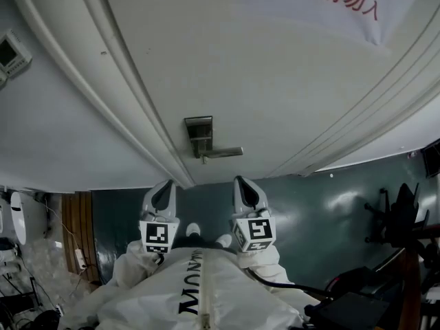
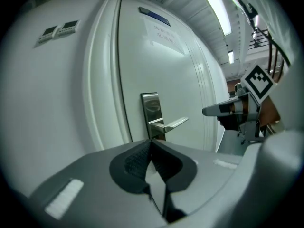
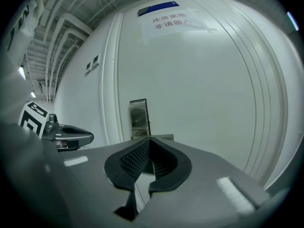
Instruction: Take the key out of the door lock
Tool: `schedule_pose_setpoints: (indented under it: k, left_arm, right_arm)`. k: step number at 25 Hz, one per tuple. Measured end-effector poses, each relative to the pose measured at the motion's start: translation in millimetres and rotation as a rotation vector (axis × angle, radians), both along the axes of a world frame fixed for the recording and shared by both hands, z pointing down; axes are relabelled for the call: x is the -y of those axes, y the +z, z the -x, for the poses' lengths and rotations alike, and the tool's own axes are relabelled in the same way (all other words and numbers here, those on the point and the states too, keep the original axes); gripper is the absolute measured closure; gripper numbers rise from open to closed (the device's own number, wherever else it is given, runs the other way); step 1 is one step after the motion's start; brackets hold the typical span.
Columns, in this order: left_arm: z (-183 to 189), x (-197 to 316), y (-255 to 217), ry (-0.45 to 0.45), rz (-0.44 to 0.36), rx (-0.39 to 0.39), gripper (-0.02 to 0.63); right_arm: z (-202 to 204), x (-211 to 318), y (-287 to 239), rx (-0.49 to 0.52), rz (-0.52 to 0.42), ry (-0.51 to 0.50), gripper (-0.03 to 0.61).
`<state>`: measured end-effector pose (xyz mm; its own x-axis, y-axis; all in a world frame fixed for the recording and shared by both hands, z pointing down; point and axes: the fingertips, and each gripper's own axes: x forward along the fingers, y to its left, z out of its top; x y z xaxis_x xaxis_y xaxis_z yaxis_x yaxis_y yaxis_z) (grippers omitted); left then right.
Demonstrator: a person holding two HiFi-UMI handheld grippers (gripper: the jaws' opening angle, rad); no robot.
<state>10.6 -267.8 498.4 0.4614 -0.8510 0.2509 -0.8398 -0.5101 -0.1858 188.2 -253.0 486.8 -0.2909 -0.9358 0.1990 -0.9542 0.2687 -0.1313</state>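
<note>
Both pairs of tongs hang well short of the lock plate [image 1: 199, 133] on the door [image 1: 275, 81]. The left tongs [image 1: 162, 194] and right tongs [image 1: 245, 191] are each closed tip to tip, with nothing between them. The handle [image 1: 223, 152] juts from the plate's lower end. I cannot make out the key (probably at the plate's foot, too small to tell). To approach well, spread one pair first, come in square to the plate, pinch the key's head and pull straight out.

Storeroom entrance: white door [image 3: 204, 94] bears a red-lettered keep-out notice [image 3: 173, 23].
</note>
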Motion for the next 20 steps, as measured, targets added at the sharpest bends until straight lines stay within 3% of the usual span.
schedule_pose_setpoints:
  k: [13, 20]
  left_arm:
    - [73, 21, 5, -0.012, -0.008, -0.038, 0.614]
    - [79, 27, 7, -0.033, 0.002, -0.046, 0.614]
  right_arm:
    - [57, 16, 4, -0.019, 0.019, 0.037, 0.578]
    - [54, 24, 12, 0.0, 0.053, 0.052, 0.578]
